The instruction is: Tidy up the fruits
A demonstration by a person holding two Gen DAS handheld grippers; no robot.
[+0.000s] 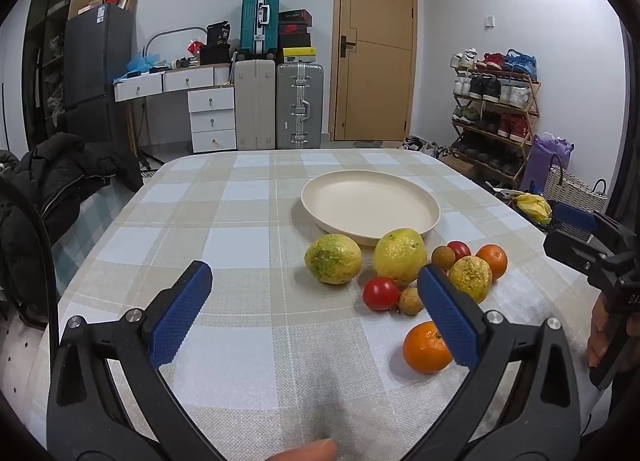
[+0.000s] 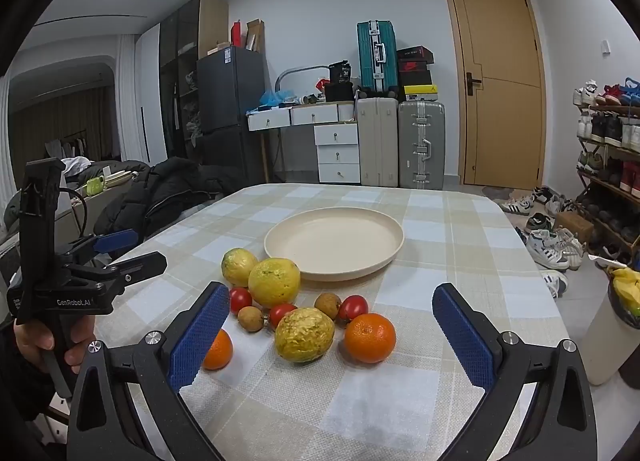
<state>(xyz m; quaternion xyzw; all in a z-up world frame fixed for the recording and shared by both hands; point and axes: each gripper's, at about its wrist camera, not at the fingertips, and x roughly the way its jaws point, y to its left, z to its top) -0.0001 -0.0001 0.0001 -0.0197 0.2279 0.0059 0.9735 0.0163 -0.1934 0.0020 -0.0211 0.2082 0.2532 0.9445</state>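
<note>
Checked tablecloth [image 2: 460, 229]; suitcases [image 2: 420, 145] by door [image 2: 500, 81]

White walls, a wooden door [image 2: 498, 81], stacked suitcases [image 2: 400, 109], shoe rack [image 1: 496, 109].

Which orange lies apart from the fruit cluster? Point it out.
The orange nearest the left tool, half hidden behind its finger. The other orange touches the bumpy yellow fruit in the cluster.

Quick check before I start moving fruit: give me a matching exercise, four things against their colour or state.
Things:
1. plate
2. left gripper
3. orange nearest the right gripper's right finger
4. tablecloth

States:
A. checked beige and pale blue
B. fingers wide apart, holding nothing
C. cream, nothing in it
D. lying on the cloth, outside the plate

Pairs: 1-C, 2-B, 3-D, 4-A
</note>
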